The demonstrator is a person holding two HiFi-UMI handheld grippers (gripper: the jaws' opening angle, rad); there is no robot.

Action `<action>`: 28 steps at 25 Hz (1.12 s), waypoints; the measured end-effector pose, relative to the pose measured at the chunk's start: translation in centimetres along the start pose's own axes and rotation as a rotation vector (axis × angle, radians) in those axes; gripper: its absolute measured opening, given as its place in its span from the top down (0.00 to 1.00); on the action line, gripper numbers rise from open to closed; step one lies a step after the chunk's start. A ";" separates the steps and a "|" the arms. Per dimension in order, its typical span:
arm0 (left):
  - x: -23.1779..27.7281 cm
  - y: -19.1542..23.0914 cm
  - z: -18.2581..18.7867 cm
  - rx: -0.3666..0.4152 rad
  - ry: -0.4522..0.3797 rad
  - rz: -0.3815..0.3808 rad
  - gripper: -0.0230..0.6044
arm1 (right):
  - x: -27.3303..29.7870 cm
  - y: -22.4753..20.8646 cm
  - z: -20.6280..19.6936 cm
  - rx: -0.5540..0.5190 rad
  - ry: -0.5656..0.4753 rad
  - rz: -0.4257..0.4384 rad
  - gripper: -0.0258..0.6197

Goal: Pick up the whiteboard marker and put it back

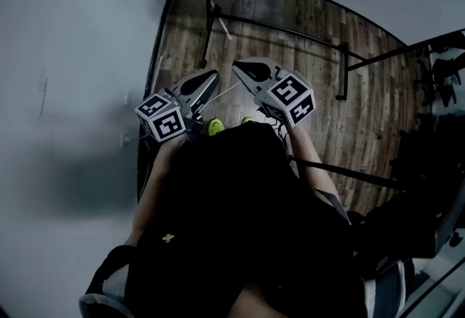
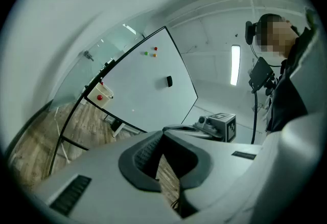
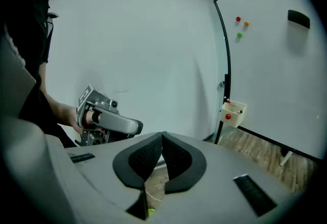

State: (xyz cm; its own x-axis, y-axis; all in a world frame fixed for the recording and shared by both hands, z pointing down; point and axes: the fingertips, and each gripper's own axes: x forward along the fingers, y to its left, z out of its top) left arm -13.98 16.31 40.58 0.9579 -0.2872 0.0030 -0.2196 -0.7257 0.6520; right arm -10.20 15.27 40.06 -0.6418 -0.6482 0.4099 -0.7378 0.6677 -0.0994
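The whiteboard marker cannot be picked out in any view, so neither its look nor its place can be told. A dark speck at the rim of the cream box [image 3: 232, 114] is too small to name.

There are two grippers. The left gripper [image 2: 163, 133] has its fingers together at the tips with nothing between them, and so does the right gripper [image 3: 162, 135]. In the head view they sit near centre, left at 11 o'clock and right at 1 o'clock, over the plank floor [image 1: 290, 26]. Each carries one cube with square markers.

There is one whiteboard [image 3: 271, 64]. In the right gripper view it bears three magnets between 1 and 2 o'clock: a red magnet [image 3: 238, 19], an orange magnet [image 3: 246, 24] and a green magnet [image 3: 238, 35]. One black eraser [image 3: 299, 18] is at 2 o'clock. The single box hangs at the board's lower corner, about 3 o'clock, with a red round piece on its front.
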 end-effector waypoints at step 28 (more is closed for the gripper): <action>2.2 3.5 1.0 -0.030 0.032 0.053 0.96 | -0.5 -6.0 -2.1 0.147 -0.039 -0.042 0.96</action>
State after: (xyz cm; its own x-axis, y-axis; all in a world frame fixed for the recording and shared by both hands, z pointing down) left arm -12.88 12.48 42.09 0.9504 -0.3046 0.0623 -0.2654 -0.6905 0.6729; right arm -4.99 12.40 42.38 -0.6156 -0.6898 0.3812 -0.7848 0.5808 -0.2163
